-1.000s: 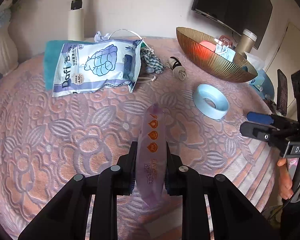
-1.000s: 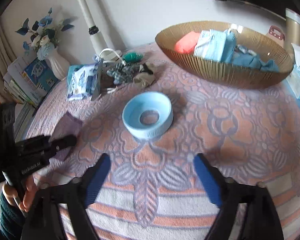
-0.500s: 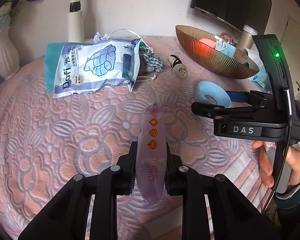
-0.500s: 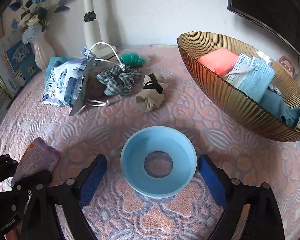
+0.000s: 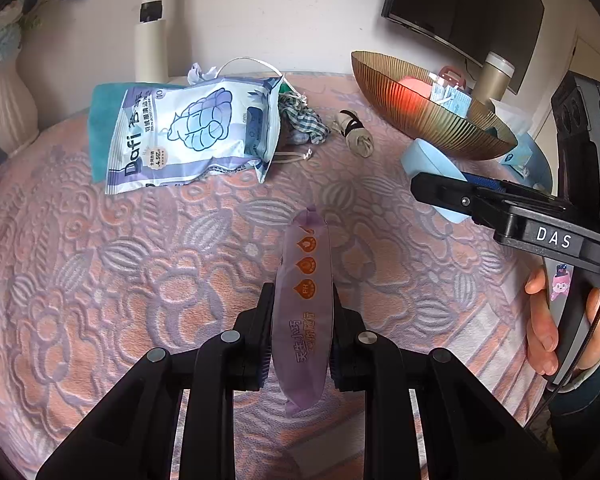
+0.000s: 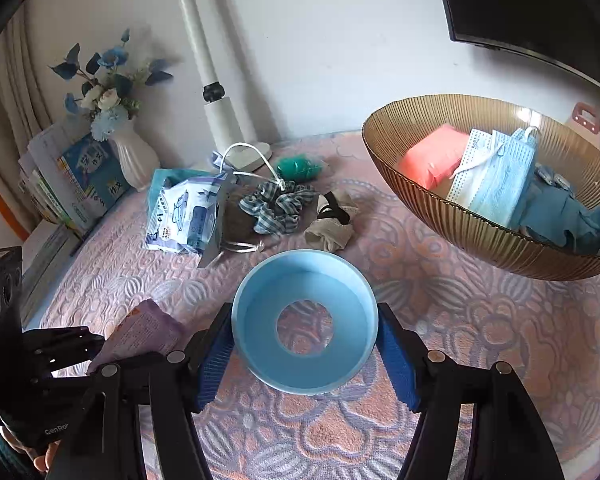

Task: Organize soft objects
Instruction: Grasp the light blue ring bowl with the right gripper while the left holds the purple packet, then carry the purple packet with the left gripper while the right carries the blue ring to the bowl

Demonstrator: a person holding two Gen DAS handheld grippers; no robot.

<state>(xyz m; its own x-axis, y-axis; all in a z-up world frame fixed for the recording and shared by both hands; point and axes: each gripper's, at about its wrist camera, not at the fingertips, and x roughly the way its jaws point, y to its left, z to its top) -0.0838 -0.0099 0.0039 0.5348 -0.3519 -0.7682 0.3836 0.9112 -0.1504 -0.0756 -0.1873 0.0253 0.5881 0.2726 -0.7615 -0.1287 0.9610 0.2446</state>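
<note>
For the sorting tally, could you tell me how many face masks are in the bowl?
2: a white mask and a light blue mask beside it, both leaning inside the bowl. More may be hidden underneath.

Clamped purple packet (image 5: 302, 312); blue ring (image 6: 306, 322)

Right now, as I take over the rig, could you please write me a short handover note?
Left gripper: jaws shut on the purple packet, held above the tablecloth.
Right gripper: jaws closing around the blue ring, which sits on the cloth; a firm grip is not clear yet.
Done: the gold bowl already holds a coral pack, face masks and blue cloth.
Left: bowl the packet and ring, probably; then the wipes pack, checked scrunchie, beige roll and green item.
</note>
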